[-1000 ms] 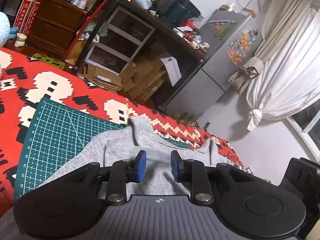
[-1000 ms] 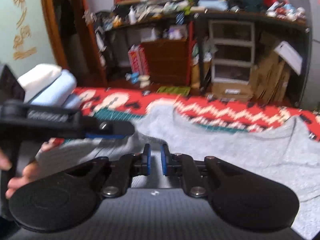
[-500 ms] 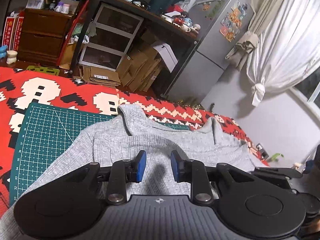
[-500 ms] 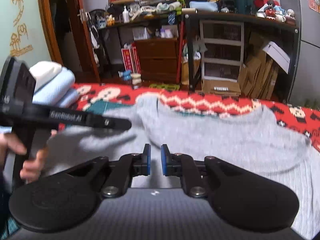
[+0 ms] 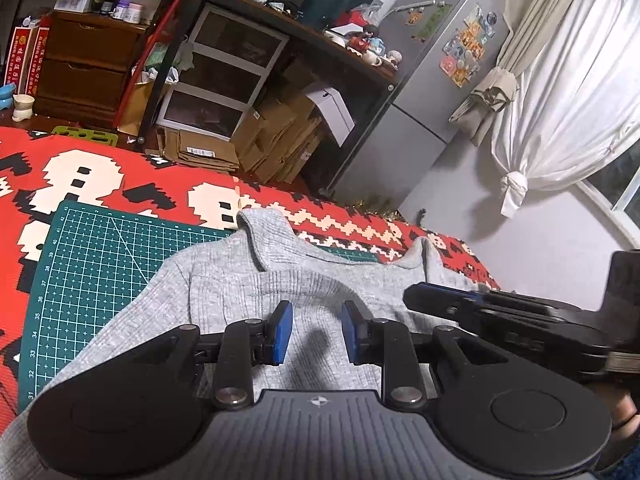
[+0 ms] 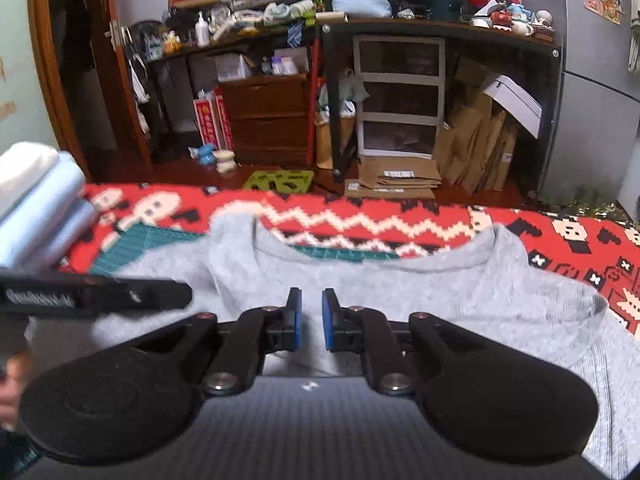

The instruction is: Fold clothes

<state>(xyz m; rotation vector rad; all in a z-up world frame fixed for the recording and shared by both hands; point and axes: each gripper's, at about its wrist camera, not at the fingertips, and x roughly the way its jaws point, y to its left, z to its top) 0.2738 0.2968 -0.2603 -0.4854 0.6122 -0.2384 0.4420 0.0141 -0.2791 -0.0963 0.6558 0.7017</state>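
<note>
Meanwhile, the left gripper (image 5: pixel 316 334) has levelled its view, so the whole grey ribbed sweater (image 5: pixel 280 292) now shows on the green cutting mat (image 5: pixel 100 264), collar at 12 o'clock. Its jaws stand apart, grasping nothing. At 3 o'clock the right gripper (image 6: pixel 311 320) has drifted in beside it, jaws narrowly parted and empty above the sweater's middle; folding seems not yet begun. At 1 o'clock, the three-drawer plastic unit (image 6: pixel 400 96) is too dim to show its contents.
</note>
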